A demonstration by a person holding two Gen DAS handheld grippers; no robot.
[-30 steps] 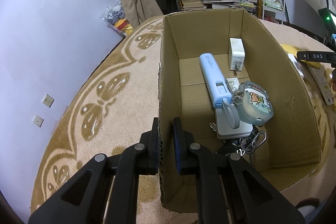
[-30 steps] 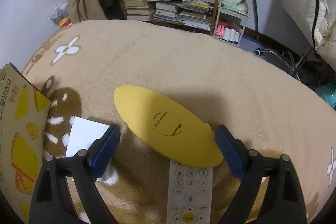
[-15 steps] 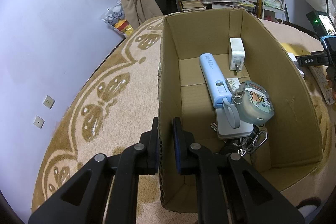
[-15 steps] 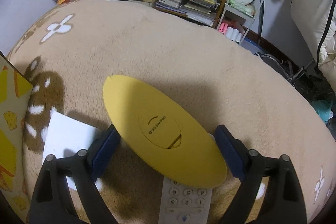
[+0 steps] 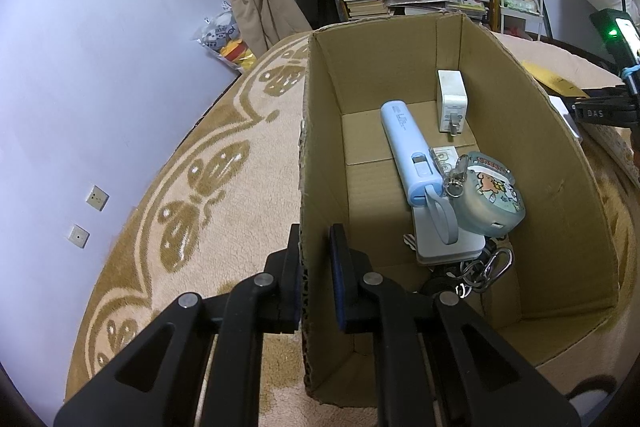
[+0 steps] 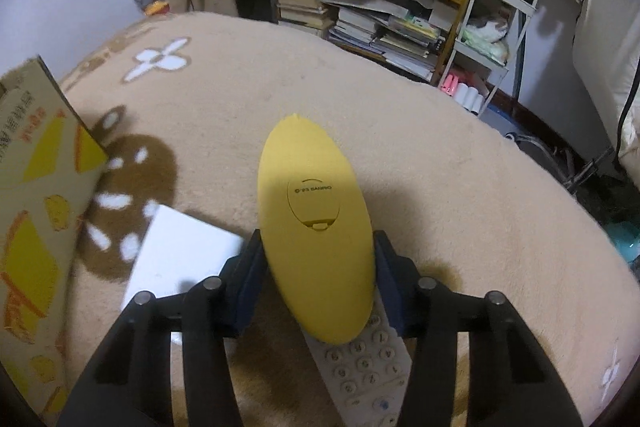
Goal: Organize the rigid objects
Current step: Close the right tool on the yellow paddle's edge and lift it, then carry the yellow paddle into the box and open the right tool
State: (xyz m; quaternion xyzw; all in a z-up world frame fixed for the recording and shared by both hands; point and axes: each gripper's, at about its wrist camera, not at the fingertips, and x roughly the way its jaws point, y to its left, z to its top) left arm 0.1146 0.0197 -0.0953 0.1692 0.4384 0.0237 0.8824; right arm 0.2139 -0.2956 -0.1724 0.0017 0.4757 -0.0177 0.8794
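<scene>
The open brown cardboard box (image 5: 460, 187) stands on the beige patterned carpet (image 6: 440, 167), its near-left wall clamped by the left hand-held gripper (image 5: 316, 275). To the box's right, the right hand-held gripper (image 6: 318, 279) has just been closing around the flat yellow oval plastic case (image 6: 316, 227), pads against its sides. Next, I judge, lift it clear of the white remote control (image 6: 368, 371) and carry it left into the box.

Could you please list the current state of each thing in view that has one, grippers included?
left gripper: shut on the cardboard box's near wall.
right gripper: jaws just closing, pads against the yellow oval case.
cardboard box: open-topped, upright, partly filled.
remote control: buttons up, partly under the case.
blue power bank: lying in the box.
</scene>
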